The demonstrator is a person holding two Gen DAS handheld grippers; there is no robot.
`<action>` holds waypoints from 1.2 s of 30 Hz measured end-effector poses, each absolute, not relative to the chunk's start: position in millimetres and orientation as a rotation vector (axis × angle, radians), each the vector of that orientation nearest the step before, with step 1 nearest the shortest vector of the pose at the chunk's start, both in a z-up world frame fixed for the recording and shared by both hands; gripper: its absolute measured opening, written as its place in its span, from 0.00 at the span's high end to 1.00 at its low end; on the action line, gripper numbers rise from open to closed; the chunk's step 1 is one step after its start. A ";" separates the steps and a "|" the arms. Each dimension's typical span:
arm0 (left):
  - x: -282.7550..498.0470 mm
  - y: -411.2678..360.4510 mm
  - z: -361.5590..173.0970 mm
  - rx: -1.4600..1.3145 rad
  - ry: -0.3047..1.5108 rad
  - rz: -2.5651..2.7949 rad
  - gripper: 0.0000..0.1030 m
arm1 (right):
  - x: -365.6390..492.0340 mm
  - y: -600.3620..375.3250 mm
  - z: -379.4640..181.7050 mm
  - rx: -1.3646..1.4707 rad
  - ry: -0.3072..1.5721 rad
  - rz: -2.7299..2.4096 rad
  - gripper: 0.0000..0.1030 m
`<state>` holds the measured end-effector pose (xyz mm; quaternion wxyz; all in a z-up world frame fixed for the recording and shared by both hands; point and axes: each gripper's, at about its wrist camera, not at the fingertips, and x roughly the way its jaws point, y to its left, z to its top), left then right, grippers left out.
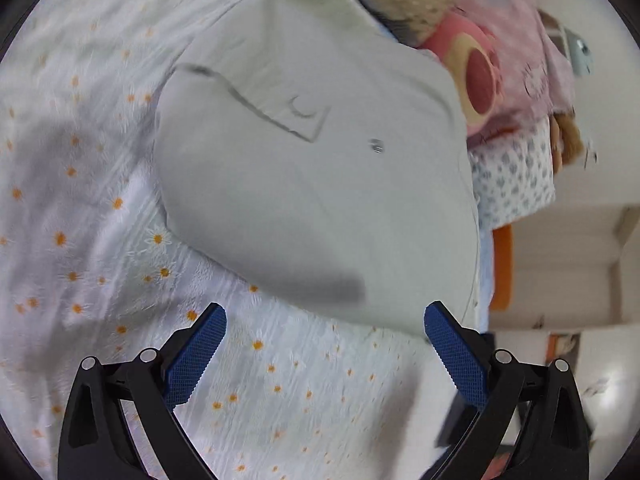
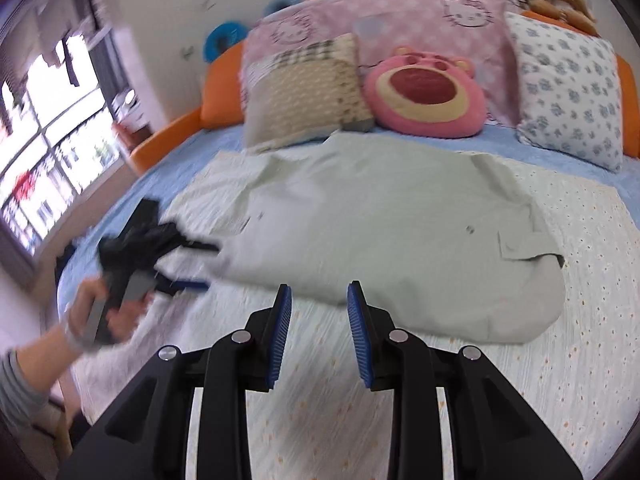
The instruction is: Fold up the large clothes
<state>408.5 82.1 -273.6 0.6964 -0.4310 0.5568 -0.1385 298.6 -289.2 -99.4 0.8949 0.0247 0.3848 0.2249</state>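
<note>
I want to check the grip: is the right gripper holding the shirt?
No, the right gripper has bare fingers with a gap between them, and the shirt lies flat beyond.

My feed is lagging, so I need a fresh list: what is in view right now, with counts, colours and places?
shirt: one, pale green, flat mid-bed
sheet: one, white with orange flowers, under the shirt
bear pillow: one, pink, at the bed's head
beige pillow: one, left of the bear
blue-flower pillow: one, white, right of the bear
blanket: one, pink, behind the pillows
left hand-held gripper: open, empty, at the shirt's edge
right hand-held gripper: slightly open, empty, short of the shirt
hand: one, gripping the left handle
</note>
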 end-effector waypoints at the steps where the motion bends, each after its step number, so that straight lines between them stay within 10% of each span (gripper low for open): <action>1: 409.7 83.9 -276.4 -0.983 1.230 -0.300 0.02 | 295.6 -287.8 -100.8 0.036 0.801 0.469 0.70; 13: 414.0 116.0 -314.9 -1.497 0.945 -0.329 0.02 | 309.0 -311.5 -126.2 0.105 0.820 0.470 0.70; 21: 408.4 83.5 -292.2 -1.071 1.059 -0.285 0.02 | 332.8 -308.2 -147.7 0.183 0.858 0.458 0.70; 36: 418.3 116.9 -289.3 -1.344 0.780 -0.402 0.02 | 342.5 -291.9 -145.8 0.150 0.843 0.444 0.70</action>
